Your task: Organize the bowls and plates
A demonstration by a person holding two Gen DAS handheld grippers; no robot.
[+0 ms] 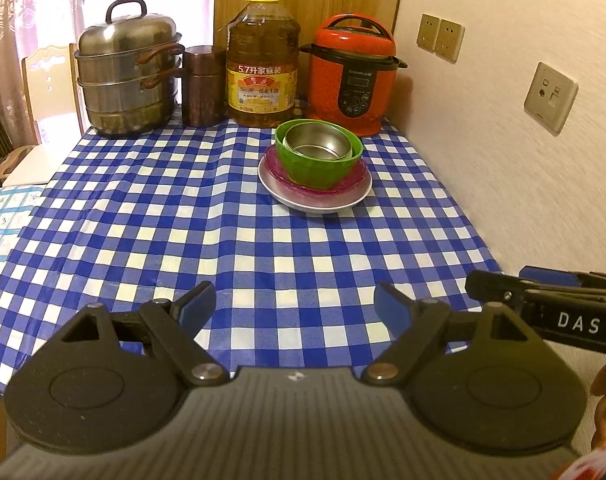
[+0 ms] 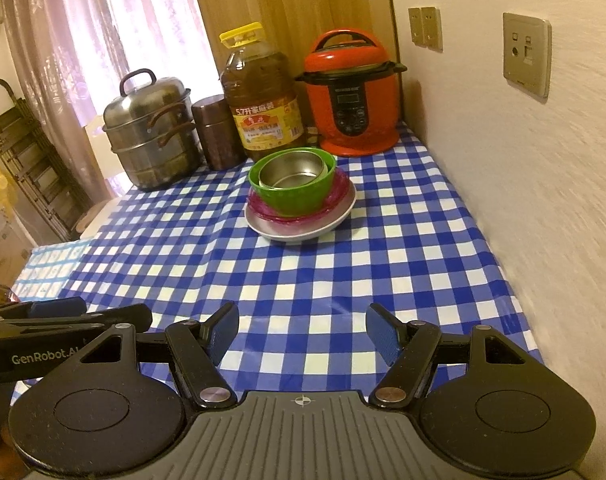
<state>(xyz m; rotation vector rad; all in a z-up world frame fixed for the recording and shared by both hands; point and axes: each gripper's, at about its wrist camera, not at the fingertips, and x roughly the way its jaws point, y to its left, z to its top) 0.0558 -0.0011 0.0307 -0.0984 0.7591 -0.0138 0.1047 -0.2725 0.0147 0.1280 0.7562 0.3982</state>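
Both jaws spread and empty, the left hand-held gripper (image 1: 295, 304) and right hand-held gripper (image 2: 302, 330) hover side by side over the near edge of the checked surface (image 1: 223, 248). Well ahead, toward the far right corner, an upright stack opens upward: a steel bowl (image 1: 317, 142) nested in a green bowl (image 1: 323, 166), on a pink plate (image 1: 353, 180), on a silver plate (image 1: 323, 204). Behind stand a steamer pot (image 1: 129, 76), brown canister (image 1: 203, 86), oil bottle (image 1: 263, 64) and red cooker (image 1: 353, 76).

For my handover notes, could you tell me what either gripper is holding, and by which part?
Nothing: left gripper and right gripper are both open and empty.
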